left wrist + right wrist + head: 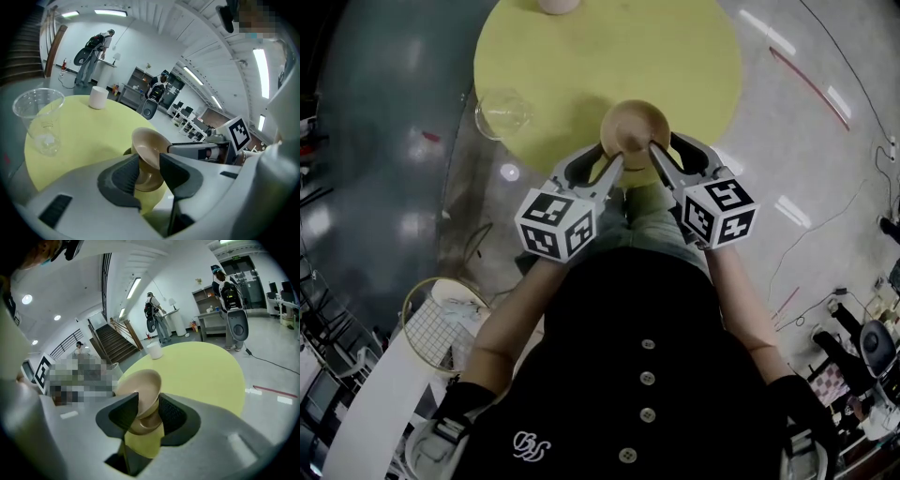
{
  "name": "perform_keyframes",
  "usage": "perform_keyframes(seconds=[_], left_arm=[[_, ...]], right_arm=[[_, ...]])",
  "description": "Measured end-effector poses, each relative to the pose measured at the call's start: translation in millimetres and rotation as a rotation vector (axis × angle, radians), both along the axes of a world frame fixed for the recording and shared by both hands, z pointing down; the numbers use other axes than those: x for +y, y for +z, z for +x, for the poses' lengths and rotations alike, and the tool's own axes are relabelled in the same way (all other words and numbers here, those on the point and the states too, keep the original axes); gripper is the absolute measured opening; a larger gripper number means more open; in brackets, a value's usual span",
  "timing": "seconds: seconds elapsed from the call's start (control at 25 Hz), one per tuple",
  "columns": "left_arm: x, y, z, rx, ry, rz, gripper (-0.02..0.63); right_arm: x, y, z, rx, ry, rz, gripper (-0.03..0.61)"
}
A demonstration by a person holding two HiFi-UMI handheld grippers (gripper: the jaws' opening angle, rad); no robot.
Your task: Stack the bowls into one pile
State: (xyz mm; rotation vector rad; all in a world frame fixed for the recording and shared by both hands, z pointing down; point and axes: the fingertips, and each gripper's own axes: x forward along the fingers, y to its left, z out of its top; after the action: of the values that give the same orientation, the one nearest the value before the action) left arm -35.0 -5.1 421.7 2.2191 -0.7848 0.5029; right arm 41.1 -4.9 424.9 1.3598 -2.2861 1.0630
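A tan bowl (636, 127) sits at the near edge of the round yellow table (694, 56). In the gripper views it leans to the left (150, 143) (140, 385) inside a second, darker bowl (147, 182) (139, 423) under it. My left gripper (611, 156) and right gripper (664, 146) come at the pile from the near side, one at each flank. Both stand open. Each view frames the bowls in the gap between its jaws (150, 164) (149, 404). Whether any pad touches the bowl is hidden.
A clear plastic cup (502, 112) (40, 122) stands at the table's left edge. A white cup (558, 5) (98, 97) (153, 350) stands at the far side. A wire basket (441, 323) and cables lie on the floor; people stand farther back in the room.
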Motion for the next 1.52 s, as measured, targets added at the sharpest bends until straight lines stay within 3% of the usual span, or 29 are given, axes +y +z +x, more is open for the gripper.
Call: perform_keyframes(seconds=[0.68, 0.84, 1.16, 1.52], left_arm=[[16, 34, -5, -0.040, 0.015, -0.070, 0.124], [14, 34, -8, -0.029, -0.018, -0.091, 0.124], [6, 28, -11, -0.021, -0.043, -0.070, 0.124], [-14, 11, -3, 0.042, -0.011, -0.036, 0.124]], right_arm=[[22, 37, -6, 0.036, -0.059, -0.110, 0.127], [25, 38, -4, 0.036, -0.052, -0.121, 0.130], [22, 35, 3, 0.037, -0.033, -0.109, 0.130], [5, 17, -1, 0.018, -0.036, -0.061, 0.127]])
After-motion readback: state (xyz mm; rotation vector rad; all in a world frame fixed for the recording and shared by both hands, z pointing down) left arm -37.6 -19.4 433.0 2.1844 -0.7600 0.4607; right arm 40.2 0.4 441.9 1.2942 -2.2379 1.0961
